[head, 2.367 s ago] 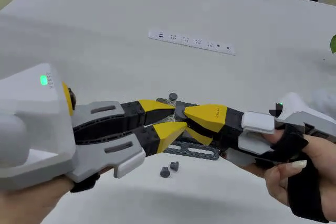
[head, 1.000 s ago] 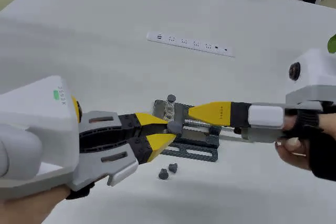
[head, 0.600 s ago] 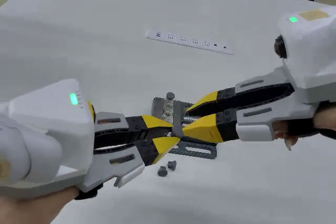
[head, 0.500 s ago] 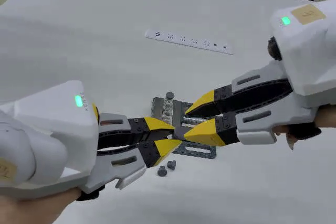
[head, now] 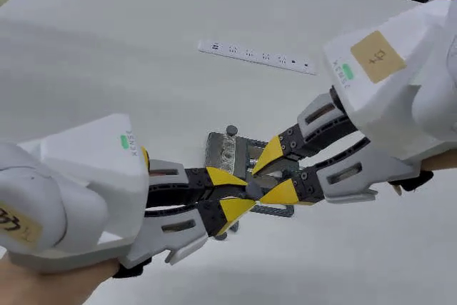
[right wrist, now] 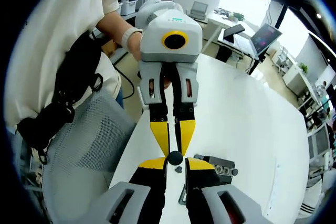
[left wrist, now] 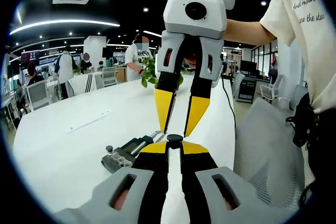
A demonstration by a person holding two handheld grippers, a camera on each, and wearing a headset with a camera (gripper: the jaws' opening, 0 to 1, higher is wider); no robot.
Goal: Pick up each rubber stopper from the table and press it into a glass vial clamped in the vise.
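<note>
Since a second ago the right gripper [head: 258, 183] has left the screw side of the vise [head: 213, 153] and swung up and round. It now meets the left gripper [head: 243, 192] tip to tip, just in front of the vise.

In the head view, clear glass vials [head: 228, 149] stand in the vise with open mouths. A dark round cap [head: 231, 131] at its far end may be a seated stopper, though I cannot tell.

In the left gripper view, the left fingers [left wrist: 195, 148] are drawn narrow and seem to pinch a rubber stopper [left wrist: 174, 139]. The right fingers [left wrist: 164, 106] flank it with a gap between them, and I cannot tell whether they grip.

In the right gripper view, a second stopper [right wrist: 178, 169] lies on the table [right wrist: 247, 124] beside the vise.

Little looks done: the rubber stopper is in the air, not yet pressed in, and at least one more waits.
</note>
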